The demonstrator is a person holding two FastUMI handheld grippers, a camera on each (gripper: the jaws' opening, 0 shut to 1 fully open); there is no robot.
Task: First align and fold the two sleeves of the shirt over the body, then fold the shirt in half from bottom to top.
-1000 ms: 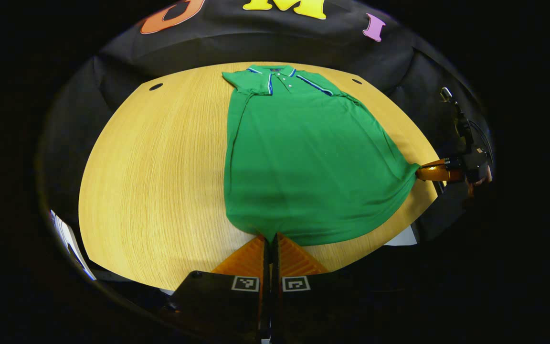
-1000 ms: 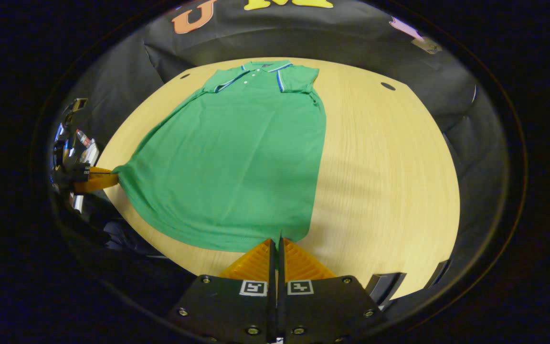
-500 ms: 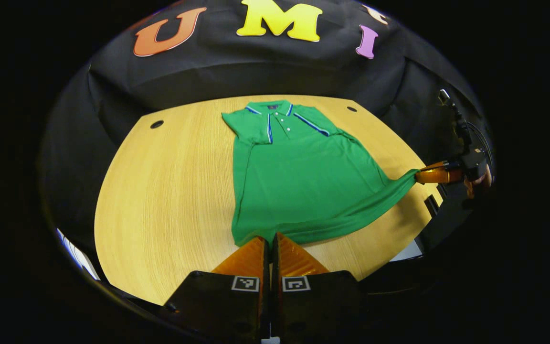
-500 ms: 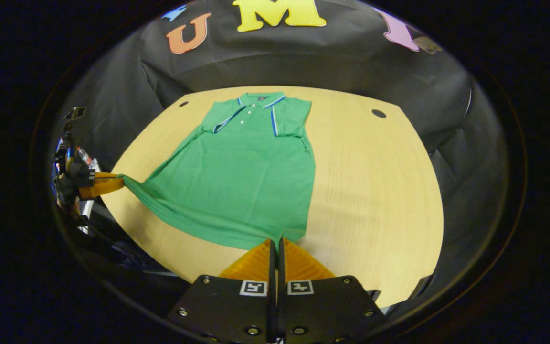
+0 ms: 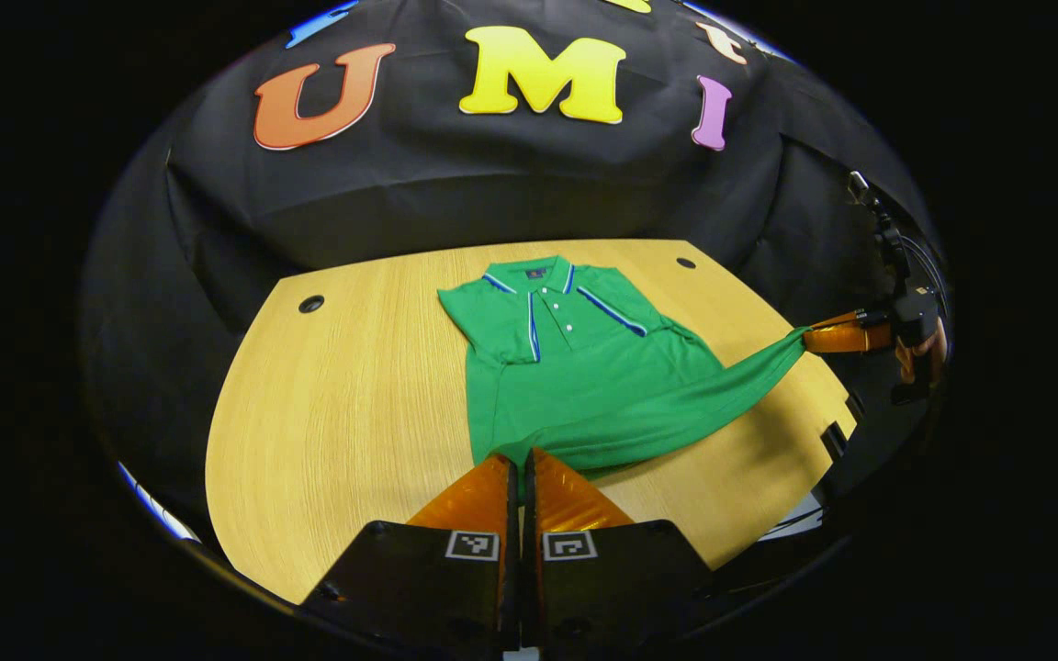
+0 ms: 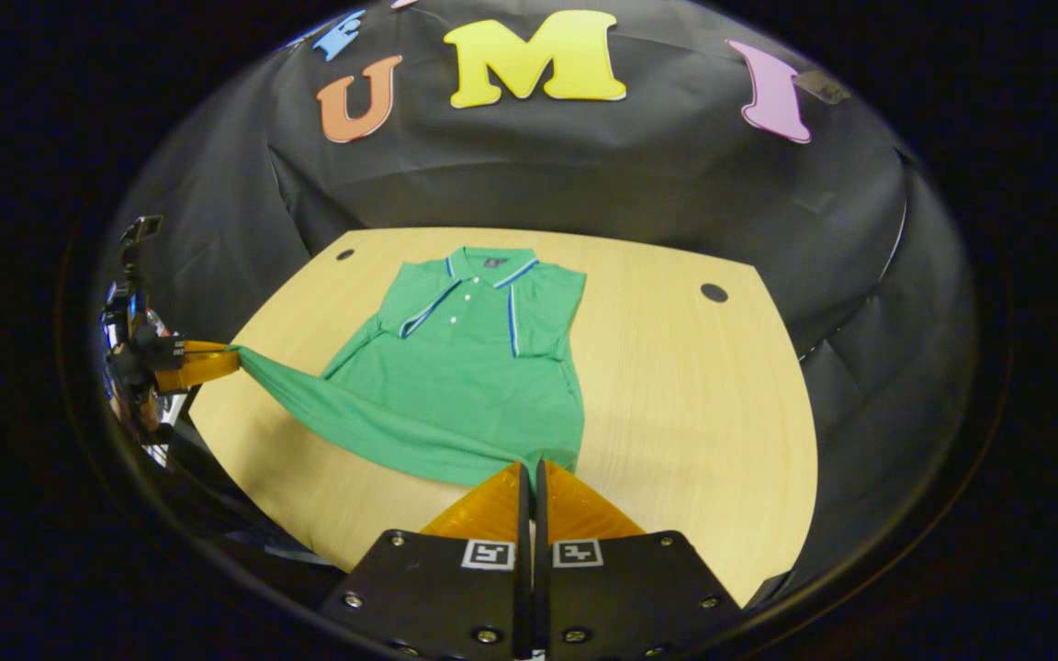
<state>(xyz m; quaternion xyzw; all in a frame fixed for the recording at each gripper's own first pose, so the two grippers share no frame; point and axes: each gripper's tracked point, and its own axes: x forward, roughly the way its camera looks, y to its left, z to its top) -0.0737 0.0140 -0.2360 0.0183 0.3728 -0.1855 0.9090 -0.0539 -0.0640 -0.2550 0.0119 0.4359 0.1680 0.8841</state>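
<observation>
Both the left gripper (image 5: 520, 459) and right gripper (image 6: 529, 468) are clamped on the hem of the green short-sleeved polo shirt (image 5: 575, 367), lifted ahead above the pale wooden table (image 5: 345, 404).

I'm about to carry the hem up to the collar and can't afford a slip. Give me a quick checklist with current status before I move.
1. Left gripper shut on its hem corner of the shirt: ok, fabric runs in between its closed fingers.
2. Right gripper shut on the other hem corner: ok, same.
3. Sleeves folded over the body: ok, both lie flat on the chest beside the collar.
4. Hem taut between the grippers: ok, it stretches in a straight band.
5. Hem lifted off the table: ok at the corners; cannot tell in the middle.
6. Landing area at the collar free: ok, nothing lies on it.
</observation>
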